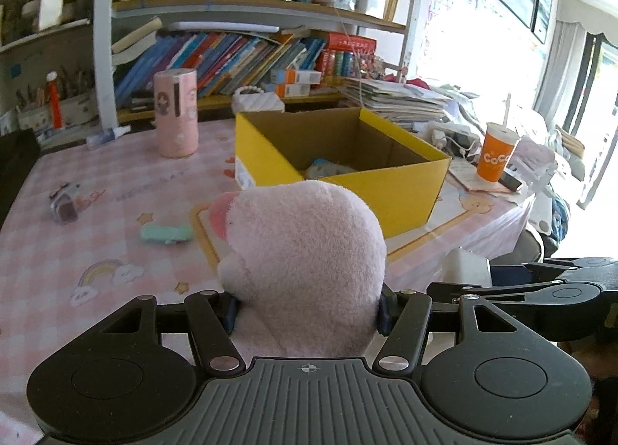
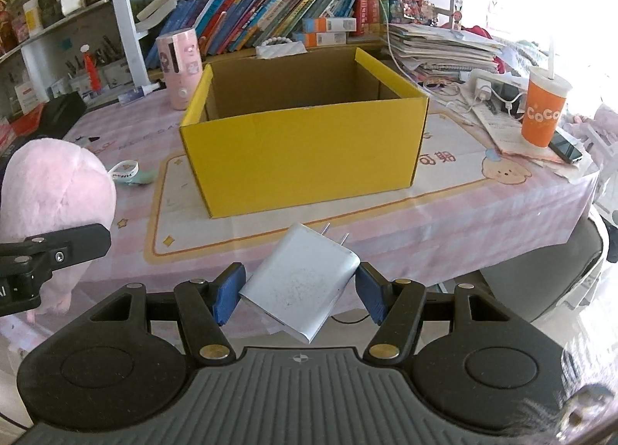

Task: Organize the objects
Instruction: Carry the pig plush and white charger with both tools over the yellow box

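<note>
My left gripper (image 1: pixel 307 309) is shut on a pink plush toy (image 1: pixel 305 267), held above the near part of the table. The toy also shows at the left of the right wrist view (image 2: pixel 54 197). My right gripper (image 2: pixel 299 290) is shut on a white plug charger (image 2: pixel 301 282), tilted with its prongs pointing toward the box. An open yellow cardboard box (image 2: pixel 305 163) stands mid-table ahead of both grippers; a light blue item (image 1: pixel 328 168) lies inside it. The right gripper shows at the right edge of the left wrist view (image 1: pixel 540 290).
On the pink checked tablecloth (image 1: pixel 116 182) lie a mint green item (image 1: pixel 166 233), a small pink-lidded case (image 1: pixel 63 202) and a tall pink cylinder (image 1: pixel 175 112). An orange CoCo cup (image 2: pixel 542 109), a phone (image 2: pixel 566 147), papers and a power strip sit right. Bookshelves stand behind.
</note>
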